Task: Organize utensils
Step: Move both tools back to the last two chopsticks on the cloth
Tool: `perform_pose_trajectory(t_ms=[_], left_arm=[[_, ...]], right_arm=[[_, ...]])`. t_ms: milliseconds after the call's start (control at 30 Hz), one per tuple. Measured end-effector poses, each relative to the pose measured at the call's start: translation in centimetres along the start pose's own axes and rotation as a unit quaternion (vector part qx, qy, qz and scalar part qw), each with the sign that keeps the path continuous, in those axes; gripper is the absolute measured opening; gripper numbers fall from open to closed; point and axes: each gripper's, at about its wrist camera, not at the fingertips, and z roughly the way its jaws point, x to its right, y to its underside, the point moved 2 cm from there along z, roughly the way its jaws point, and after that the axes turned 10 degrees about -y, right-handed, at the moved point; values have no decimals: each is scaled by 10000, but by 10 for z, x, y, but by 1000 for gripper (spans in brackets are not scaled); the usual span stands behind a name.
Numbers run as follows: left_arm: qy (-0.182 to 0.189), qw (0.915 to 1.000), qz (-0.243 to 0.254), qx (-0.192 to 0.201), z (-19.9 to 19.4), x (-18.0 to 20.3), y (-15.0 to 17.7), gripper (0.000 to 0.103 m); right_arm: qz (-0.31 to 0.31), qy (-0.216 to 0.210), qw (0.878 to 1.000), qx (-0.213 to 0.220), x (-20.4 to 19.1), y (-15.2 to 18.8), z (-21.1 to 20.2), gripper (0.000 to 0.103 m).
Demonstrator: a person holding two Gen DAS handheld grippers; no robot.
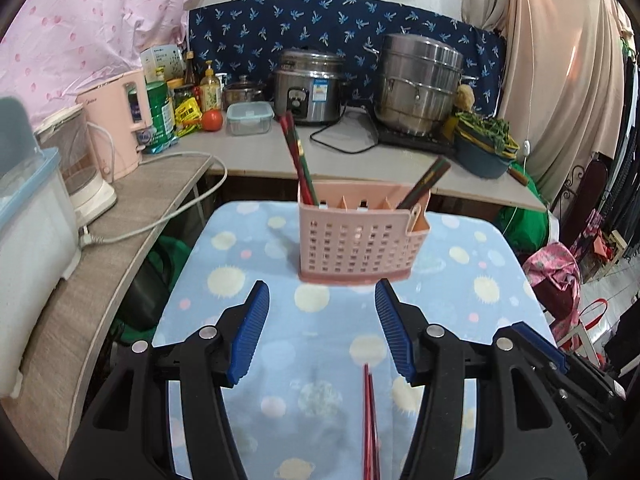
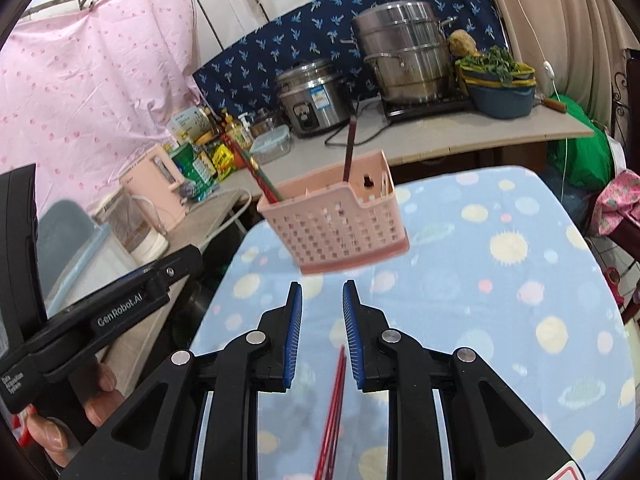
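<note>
A pink slotted utensil basket (image 1: 356, 244) (image 2: 336, 232) stands on the blue spotted cloth (image 1: 240, 264) covering the table. Dark red-green chopsticks lean out of its left end (image 1: 298, 156) (image 2: 256, 172), and others (image 1: 424, 184) (image 2: 351, 148) stand in its right end. A pair of red chopsticks (image 1: 370, 420) (image 2: 334, 412) lies on the cloth on the near side of the basket. My left gripper (image 1: 322, 286) hangs open over the cloth just short of the basket, nothing between its pads. My right gripper (image 2: 323, 284) stands beside it with a narrow gap, also empty; the red chopsticks lie below it.
Behind the table runs a counter with a rice cooker (image 1: 310, 92), a steel steamer pot (image 1: 420, 84), a basin of greens (image 1: 484, 140) and bottles. A side shelf on the left carries a pink kettle (image 1: 116, 128) and a white cable (image 1: 160, 220). A hand (image 2: 100, 400) holds the left tool.
</note>
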Motion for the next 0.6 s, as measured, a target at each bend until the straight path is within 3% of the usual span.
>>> perform_pose_trajectory(t_ms=[333,600], left_arm=[[-80,9992,133,-361,-5,-7,68,58],[-97,9959,111,-888,1,-17,124,58]], right_arm=[[-135,218,9978,-608,4,74,-2,21],[-375,384,9917,-1168,0,136,4,21]])
